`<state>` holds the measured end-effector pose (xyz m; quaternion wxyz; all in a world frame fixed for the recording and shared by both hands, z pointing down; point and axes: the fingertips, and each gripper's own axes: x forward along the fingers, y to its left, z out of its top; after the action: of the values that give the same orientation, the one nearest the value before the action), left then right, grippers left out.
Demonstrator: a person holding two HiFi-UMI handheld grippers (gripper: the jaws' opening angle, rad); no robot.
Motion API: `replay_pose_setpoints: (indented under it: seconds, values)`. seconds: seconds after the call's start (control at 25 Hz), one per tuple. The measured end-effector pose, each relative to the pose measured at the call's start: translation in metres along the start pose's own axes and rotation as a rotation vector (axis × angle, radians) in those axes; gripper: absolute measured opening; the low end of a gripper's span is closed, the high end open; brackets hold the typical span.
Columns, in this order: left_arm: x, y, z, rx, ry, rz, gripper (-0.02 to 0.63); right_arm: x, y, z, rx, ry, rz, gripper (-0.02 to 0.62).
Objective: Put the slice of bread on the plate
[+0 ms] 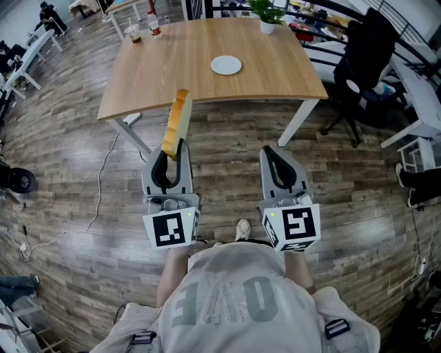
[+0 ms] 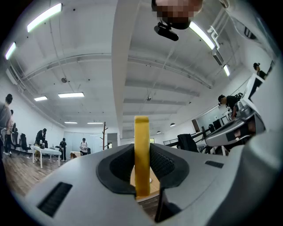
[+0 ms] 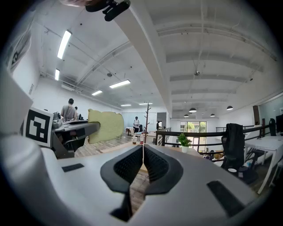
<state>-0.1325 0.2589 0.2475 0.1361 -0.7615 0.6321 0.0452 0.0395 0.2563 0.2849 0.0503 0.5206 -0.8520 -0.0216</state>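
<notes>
Over the wooden floor just short of the table's [image 1: 158, 76] near edge, the left gripper [image 1: 170, 155] pinches the slice of bread [image 1: 177, 120] by its lower end, so that the slice rises out of the jaws with its top overlapping the near edge in the head view. That view alone shows the white plate [image 1: 226, 65], bare, near the middle of the tabletop and well apart from the bread. It also shows a cup [image 1: 134, 33] and a bottle [image 1: 153, 24] at the far left corner, a potted plant [image 1: 267, 14] at the far edge and a black office chair [image 1: 365, 62] off the right edge. The left gripper view meets the bread [image 2: 142, 154] edge-on, a thin yellow strip standing upright with both ribbed pads pressed against its faces, a sliver of tabletop behind it. From the right gripper view the same slice [image 3: 105, 126] shows its broad pale face, sticking out past the left gripper's jaw, with the plant [image 3: 183, 142] and the chair [image 3: 233, 141] further right. The right gripper [image 1: 274, 162] is level beside the left one, and its own view shows its jaws [image 3: 143, 163] pressed together with nothing between them.
</notes>
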Motion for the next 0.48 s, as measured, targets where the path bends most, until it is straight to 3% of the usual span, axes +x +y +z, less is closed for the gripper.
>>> replay_pose_setpoints:
  seconds: [0.48]
  values:
    - [0.011, -0.008, -0.004, 0.007, 0.006, 0.013, 0.092, 0.004, -0.016, -0.003, -0.016, -0.016, 0.004, 0.021]
